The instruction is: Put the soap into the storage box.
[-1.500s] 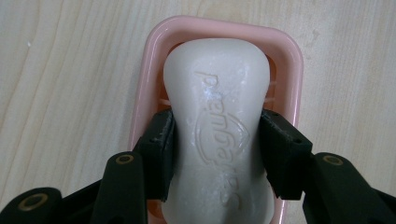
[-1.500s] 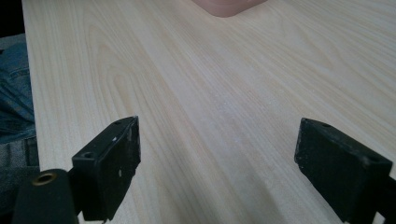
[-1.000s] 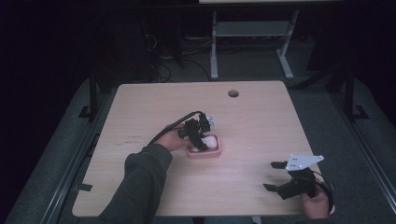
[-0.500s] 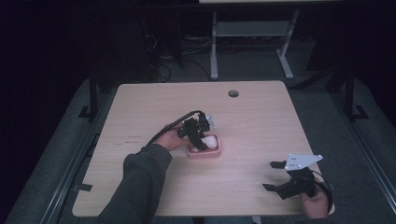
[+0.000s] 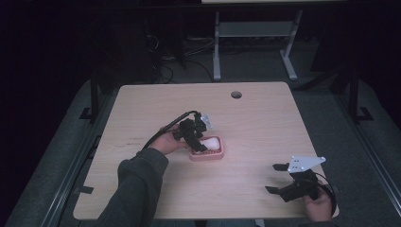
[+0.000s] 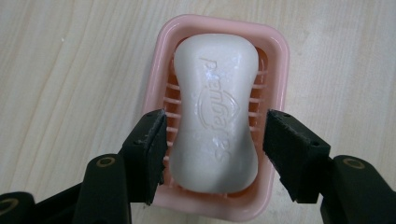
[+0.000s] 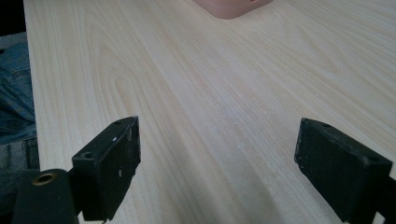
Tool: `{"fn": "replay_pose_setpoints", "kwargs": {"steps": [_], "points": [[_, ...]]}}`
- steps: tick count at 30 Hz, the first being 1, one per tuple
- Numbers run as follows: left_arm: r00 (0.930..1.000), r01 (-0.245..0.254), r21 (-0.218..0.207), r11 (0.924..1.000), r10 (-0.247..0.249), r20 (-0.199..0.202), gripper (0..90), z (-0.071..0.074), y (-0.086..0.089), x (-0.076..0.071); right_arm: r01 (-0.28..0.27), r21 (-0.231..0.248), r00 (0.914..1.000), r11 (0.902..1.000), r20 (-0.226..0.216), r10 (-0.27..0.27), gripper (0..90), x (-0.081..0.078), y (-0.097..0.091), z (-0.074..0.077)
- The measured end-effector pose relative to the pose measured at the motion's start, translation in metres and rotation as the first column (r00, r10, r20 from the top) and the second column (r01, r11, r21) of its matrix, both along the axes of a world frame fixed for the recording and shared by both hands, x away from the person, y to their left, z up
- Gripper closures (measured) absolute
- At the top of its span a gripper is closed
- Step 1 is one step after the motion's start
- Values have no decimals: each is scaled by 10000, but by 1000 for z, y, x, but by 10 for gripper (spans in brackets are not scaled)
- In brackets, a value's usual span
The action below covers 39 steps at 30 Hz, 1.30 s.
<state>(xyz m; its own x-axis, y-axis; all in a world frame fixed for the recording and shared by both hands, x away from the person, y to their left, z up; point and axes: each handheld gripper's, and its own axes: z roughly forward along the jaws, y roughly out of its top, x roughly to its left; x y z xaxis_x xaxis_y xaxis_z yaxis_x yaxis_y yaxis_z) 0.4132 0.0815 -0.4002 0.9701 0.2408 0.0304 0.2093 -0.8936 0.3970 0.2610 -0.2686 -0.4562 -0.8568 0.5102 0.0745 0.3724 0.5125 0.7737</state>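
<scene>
At the left of the high view, a grey-sleeved forearm reaches in over the pale wooden table (image 5: 265,123), and its hand carries the left tongs (image 5: 201,144) down onto a pink rectangular plastic soap dish (image 5: 206,155) that sits near the table's middle. A black cable loops back from the tongs toward the sleeve.

In the left gripper view the white, waisted bar of soap (image 6: 215,112) with raised lettering lies lengthwise in the dish (image 6: 275,51), resting on its ribbed floor so that, by the look of it, water can drain beneath. The left tongs (image 6: 215,137) straddle the bar's narrow waist, which is the natural place to grip or let go of a slippery bar. Their jaws have just been opening: the soap lies between them, but the right pad stands clear of it and the left sits just beside its edge without visibly pressing. I judge the bar as set down in the dish and released.

Farther right, near the table's front corner, the right tongs (image 5: 279,182) with the grey three-cornered plate are held low and well apart from the dish, probably parked out of the way. In the right gripper view their jaws gape wide over bare wood, nothing between them, with the pink dish (image 7: 231,7) just visible at the top edge.
</scene>
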Motion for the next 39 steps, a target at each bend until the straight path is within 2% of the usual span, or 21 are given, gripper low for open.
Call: {"fn": "replay_pose_setpoints", "kwargs": {"steps": [4, 13, 21, 25, 37, 39], "points": [[9999, -100, -141, 9999, 101, 24, 382, 5, 5, -3, 13, -4, 10000, 10000, 1, -13, 141, 0, 1, 0], [9998, -183, -356, 9992, 186, 73, 366, 7, 14, -12, 45, -51, 10000, 10000, 24, -45, 141, 0, 2, 0], [9997, -160, -317, 9994, 165, 151, 353, 13, 19, -17, 88, -73, 10000, 9999, 4, -88, 141, 1, 2, 0], [9996, -260, -579, 9980, 265, 78, 349, 12, 23, -20, 108, -44, 9999, 9999, -12, -108, 141, 1, 1, 0], [9988, -469, -809, 9956, 480, 124, 343, 10, 40, -29, 203, -129, 9998, 9997, -40, -204, 140, 1, 2, -1], [9987, -481, -747, 9960, 493, 144, 337, 10, 42, -30, 226, -146, 9997, 9996, -47, -226, 140, 1, 2, -1]]}}
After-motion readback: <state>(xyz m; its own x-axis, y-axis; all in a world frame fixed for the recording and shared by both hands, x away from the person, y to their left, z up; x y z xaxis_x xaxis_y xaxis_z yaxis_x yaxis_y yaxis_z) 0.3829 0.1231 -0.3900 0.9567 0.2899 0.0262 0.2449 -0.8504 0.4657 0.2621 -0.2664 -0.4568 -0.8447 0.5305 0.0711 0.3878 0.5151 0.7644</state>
